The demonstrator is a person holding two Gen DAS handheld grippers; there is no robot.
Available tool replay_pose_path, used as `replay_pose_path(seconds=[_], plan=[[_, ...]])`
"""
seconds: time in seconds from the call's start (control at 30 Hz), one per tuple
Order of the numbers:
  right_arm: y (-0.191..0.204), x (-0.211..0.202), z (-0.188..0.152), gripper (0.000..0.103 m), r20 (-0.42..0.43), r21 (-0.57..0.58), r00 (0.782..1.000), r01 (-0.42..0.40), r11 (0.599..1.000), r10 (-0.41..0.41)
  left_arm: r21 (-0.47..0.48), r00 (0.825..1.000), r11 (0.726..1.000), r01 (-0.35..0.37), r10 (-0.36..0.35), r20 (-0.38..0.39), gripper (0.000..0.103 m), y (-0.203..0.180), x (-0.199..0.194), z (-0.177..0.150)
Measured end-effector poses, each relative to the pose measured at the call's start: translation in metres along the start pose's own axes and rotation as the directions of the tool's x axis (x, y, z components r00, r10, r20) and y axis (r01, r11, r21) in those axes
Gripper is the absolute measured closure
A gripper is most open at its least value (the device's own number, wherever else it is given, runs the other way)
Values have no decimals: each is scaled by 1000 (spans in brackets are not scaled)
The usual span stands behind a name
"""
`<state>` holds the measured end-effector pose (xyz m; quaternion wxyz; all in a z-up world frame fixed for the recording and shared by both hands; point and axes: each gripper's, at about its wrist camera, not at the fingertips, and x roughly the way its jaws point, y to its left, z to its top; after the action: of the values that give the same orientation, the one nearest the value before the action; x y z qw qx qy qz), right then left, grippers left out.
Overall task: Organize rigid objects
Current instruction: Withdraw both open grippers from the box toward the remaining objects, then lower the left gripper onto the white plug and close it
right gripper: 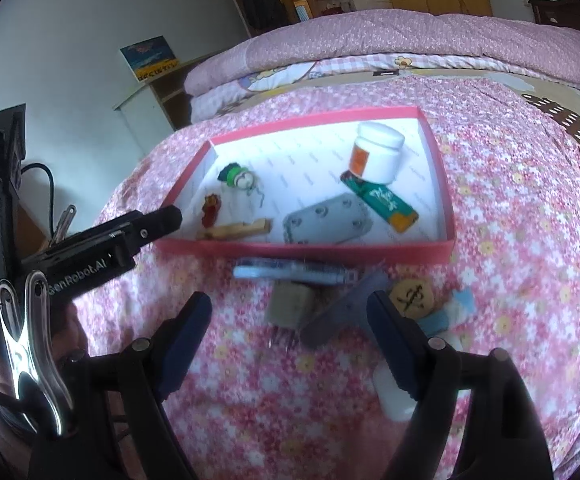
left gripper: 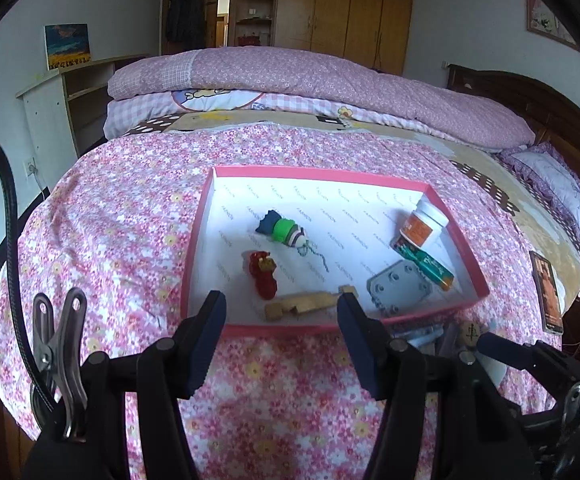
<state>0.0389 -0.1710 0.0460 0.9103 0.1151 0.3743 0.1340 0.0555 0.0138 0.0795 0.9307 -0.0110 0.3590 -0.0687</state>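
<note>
Rigid objects, sorted stock: six lie in one pink-rimmed box (left gripper: pixel 442 194) on the bed (left gripper: pixel 110 216), which wears a pink floral cover.

- One white jar (right gripper: pixel 376 152) with an orange label, leaning at the far right corner.
- One green and orange packet (right gripper: pixel 386 206), its end tucked under the jar.
- One grey plate (right gripper: pixel 328 220) with holes, flat, near the front wall.
- One wooden piece (left gripper: pixel 302 304), along the front wall.
- One red figure (left gripper: pixel 262 274), just beyond the wooden piece.
- One green, blue and white toy (left gripper: pixel 286 230), mid-box.

Unsorted stock, on the cover in front of the box, blurred:
- One pale blue flat item (right gripper: pixel 290 270), just beside the front wall.
- One tan block (right gripper: pixel 290 304).
- One grey bar (right gripper: pixel 342 312).
- One round wooden disc (right gripper: pixel 410 296) with a dark mark.
- One white capsule-like item (right gripper: pixel 394 398).

Your left gripper (left gripper: pixel 282 322) hovers at the front wall, fingers spread, holding nothing. Your right gripper (right gripper: pixel 290 330) hangs over the unsorted group, fingers spread wide, empty.
</note>
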Motion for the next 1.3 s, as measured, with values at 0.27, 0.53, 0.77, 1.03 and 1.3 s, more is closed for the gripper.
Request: replay_pose_path(seconds=[0.27,0.53,0.77,1.03,1.3], plan=[[-5,-13,-18,21,-14,-28,1000,15,999,-16,11,1000,1000,6,-6,-8,42,-1,-11,-12],[-10,-21,-38,21,-36,-72,999,33,997,-35,21,999,1000,22,-21,-28,42,-7,-16,-25],[-16,-28,-46,21,-34,-77,998,48,996,-51,23,997,998,58,-56,-60,42,-17,-11,-34],[-25,-29,-47,21,-31,-61,998,59,996,-60,-1,985,991,135,-134,-106,42,-40,4,-32],[-33,-33,-50,21,-20,-62,997,76,995,-77,0,975,984,175,-174,-142,42,-62,17,-34]])
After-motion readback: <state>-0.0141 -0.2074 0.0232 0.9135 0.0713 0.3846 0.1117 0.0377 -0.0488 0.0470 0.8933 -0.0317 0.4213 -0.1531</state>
